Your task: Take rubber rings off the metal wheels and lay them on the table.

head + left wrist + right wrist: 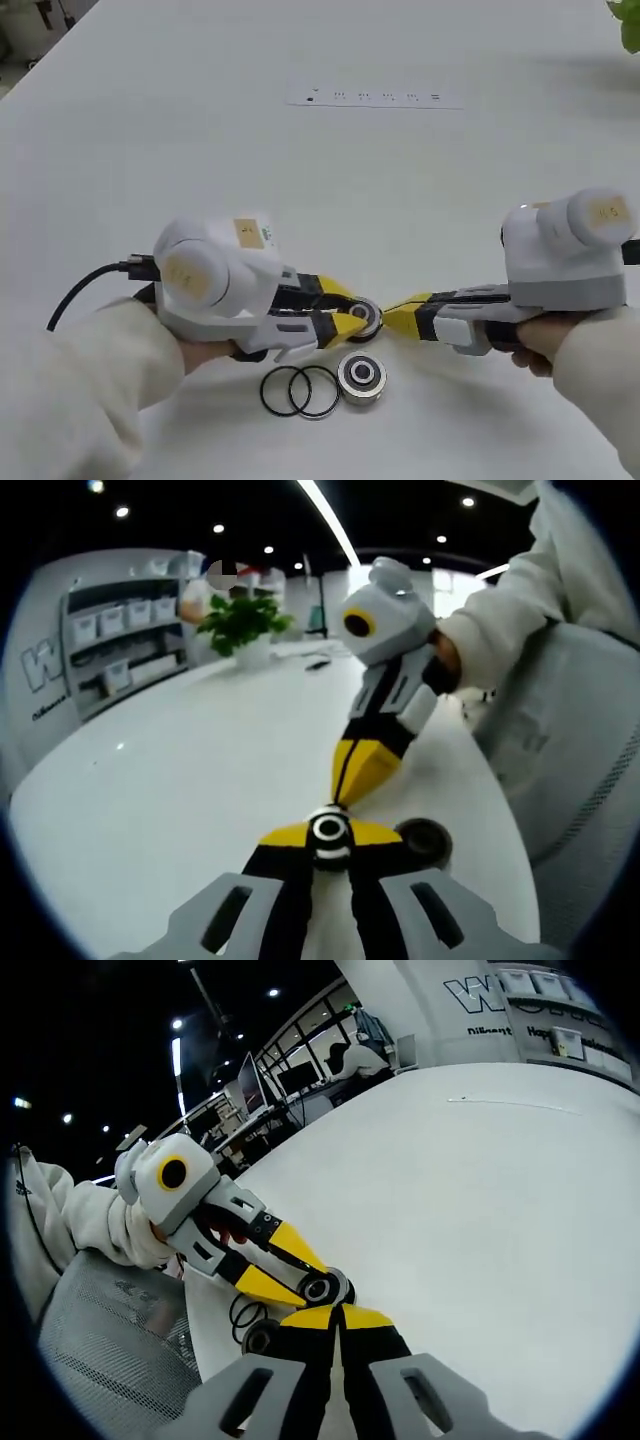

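My left gripper [352, 320] is shut on a small metal wheel [364, 314] and holds it just above the table; in its own view the wheel [330, 829] sits between the yellow tips [330, 842]. My right gripper [392, 319] meets it from the right, its jaws shut on the black rubber ring at the wheel's rim. In the right gripper view its tips [338, 1312] touch the wheel [321, 1288] held by the left gripper [312, 1282]. Two loose rubber rings [300, 391] and a bare wheel [361, 376] lie on the table below.
The white table [330, 200] stretches away from the grippers, with a printed paper strip [375, 96] at the back. A potted plant [240, 625] stands at a far corner. A black cable [85, 290] trails from the left gripper.
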Tool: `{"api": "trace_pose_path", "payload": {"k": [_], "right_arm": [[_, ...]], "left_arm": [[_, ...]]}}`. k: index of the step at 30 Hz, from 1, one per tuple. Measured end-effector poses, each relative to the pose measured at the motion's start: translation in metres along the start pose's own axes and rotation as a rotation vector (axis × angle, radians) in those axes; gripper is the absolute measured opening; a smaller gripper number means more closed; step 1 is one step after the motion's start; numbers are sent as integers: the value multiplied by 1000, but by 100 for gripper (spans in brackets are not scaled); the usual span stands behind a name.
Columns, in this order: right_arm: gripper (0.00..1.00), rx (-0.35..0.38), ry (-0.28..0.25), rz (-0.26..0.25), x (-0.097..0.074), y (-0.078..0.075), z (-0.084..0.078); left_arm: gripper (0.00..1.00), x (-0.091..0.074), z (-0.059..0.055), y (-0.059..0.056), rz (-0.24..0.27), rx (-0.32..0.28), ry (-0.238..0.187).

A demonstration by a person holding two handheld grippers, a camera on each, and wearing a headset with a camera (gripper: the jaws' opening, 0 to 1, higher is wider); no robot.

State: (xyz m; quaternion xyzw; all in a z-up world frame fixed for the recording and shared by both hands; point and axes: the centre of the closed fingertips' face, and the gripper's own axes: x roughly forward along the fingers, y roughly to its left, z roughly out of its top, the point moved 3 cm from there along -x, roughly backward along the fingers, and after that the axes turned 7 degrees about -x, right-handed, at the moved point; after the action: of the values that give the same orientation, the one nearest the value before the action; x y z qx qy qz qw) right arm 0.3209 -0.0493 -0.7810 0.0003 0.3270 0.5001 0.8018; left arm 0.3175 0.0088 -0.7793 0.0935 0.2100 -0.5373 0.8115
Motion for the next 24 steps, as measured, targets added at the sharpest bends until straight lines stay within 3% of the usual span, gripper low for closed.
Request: {"api": "trace_pose_path", "payload": {"k": [24], "right_arm": [[0,-15,5,1,1,2,3]], "left_arm": [[14,0,0,1,2,-1,-2]]}}
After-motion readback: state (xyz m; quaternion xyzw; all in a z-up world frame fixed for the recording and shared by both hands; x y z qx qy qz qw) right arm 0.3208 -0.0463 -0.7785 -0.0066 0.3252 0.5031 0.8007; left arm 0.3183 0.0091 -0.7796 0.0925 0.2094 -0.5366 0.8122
